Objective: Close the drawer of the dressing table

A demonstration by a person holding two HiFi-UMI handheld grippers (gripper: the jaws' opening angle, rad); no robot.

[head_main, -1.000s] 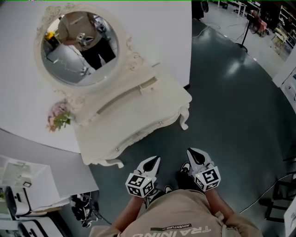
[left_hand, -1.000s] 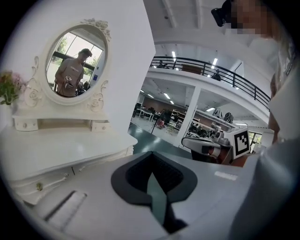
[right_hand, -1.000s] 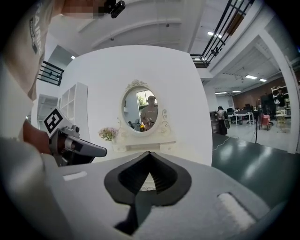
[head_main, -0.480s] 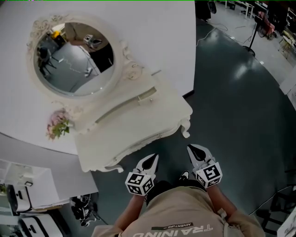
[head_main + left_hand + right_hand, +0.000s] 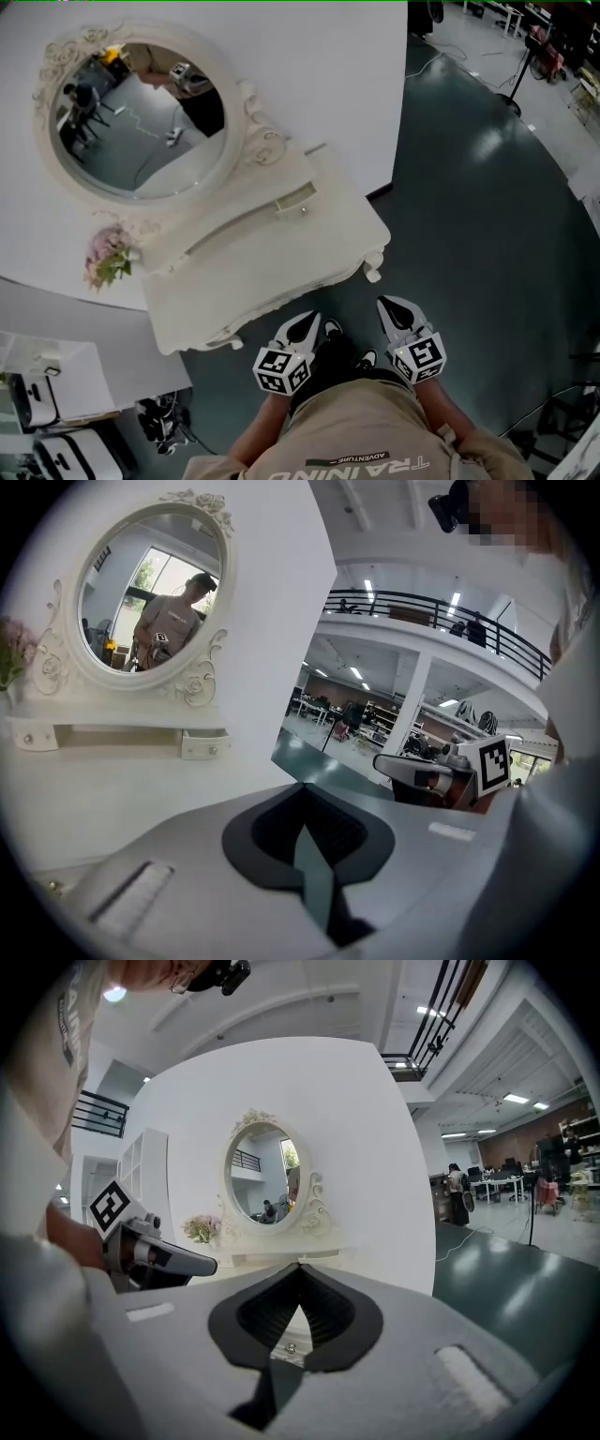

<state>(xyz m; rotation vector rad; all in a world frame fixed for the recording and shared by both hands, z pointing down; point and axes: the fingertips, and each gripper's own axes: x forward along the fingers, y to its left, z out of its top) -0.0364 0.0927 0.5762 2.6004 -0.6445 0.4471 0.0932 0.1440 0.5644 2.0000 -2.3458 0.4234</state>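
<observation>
Ahead of both grippers and well apart from them, the drawer (image 5: 293, 201) juts a little from the shelf under the mirror (image 5: 131, 122) on the dressing table (image 5: 267, 267). Its inside cannot be seen, and in the right gripper view the jaws cover it. The left gripper (image 5: 307, 326) and the right gripper (image 5: 394, 309) hang side by side at the person's waist, over the floor (image 5: 469, 234). Each has its tips pressed together, clenched on nothing. Flowers (image 5: 108, 258) sit far left of the left gripper.
</observation>
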